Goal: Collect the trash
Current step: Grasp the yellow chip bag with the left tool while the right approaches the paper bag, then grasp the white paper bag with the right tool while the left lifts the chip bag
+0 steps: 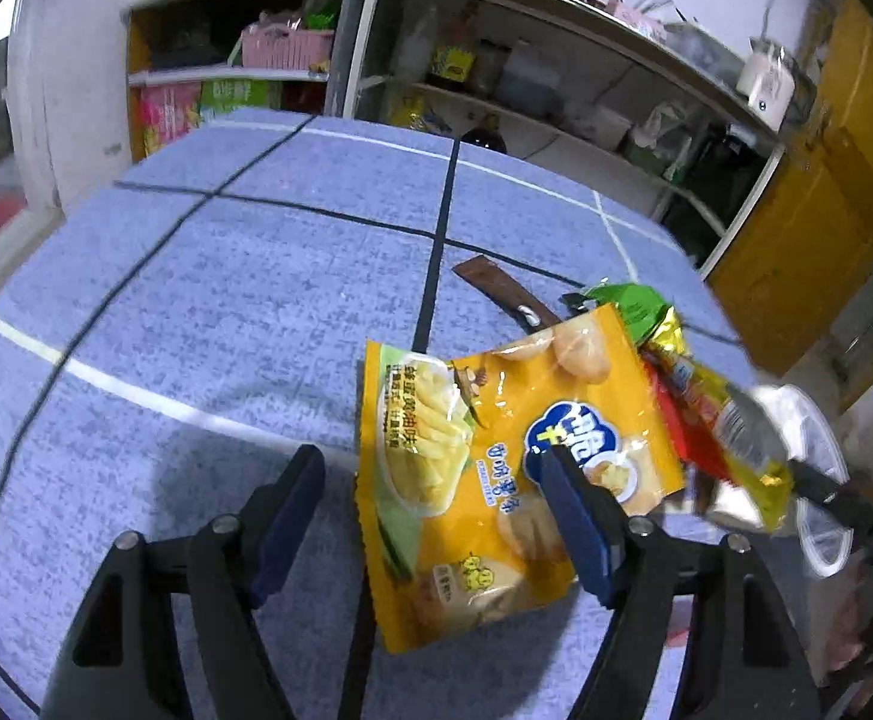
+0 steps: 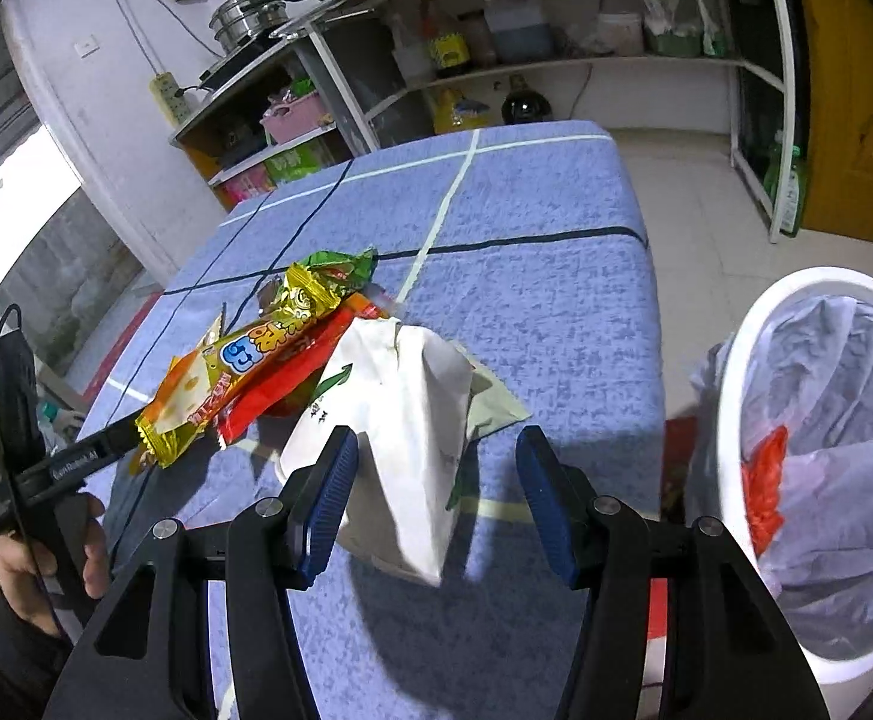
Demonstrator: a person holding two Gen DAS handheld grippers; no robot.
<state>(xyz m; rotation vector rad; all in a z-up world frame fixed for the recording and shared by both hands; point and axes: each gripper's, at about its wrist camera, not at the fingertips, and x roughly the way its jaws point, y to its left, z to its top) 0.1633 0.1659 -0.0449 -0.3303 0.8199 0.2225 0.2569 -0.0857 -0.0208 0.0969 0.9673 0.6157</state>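
A pile of wrappers lies on the blue tablecloth (image 1: 196,300). In the left wrist view my left gripper (image 1: 430,492) is open just above an orange chip bag (image 1: 496,480); its right finger overlaps the bag. Beside it lie a yellow-red snack wrapper (image 1: 712,414), a green wrapper (image 1: 634,300) and a brown strip (image 1: 496,288). In the right wrist view my right gripper (image 2: 436,480) is open around a white paper bag (image 2: 400,420) on the cloth (image 2: 526,300). The yellow wrapper (image 2: 244,360), a red wrapper (image 2: 280,384) and the green wrapper (image 2: 340,267) lie to its left.
A white bin (image 2: 784,324) lined with a grey plastic bag (image 2: 844,420) stands on the floor right of the table, with something red (image 2: 763,492) inside. Metal shelves (image 1: 496,78) with bottles and boxes stand behind the table. The left gripper's black body (image 2: 58,462) shows at the left.
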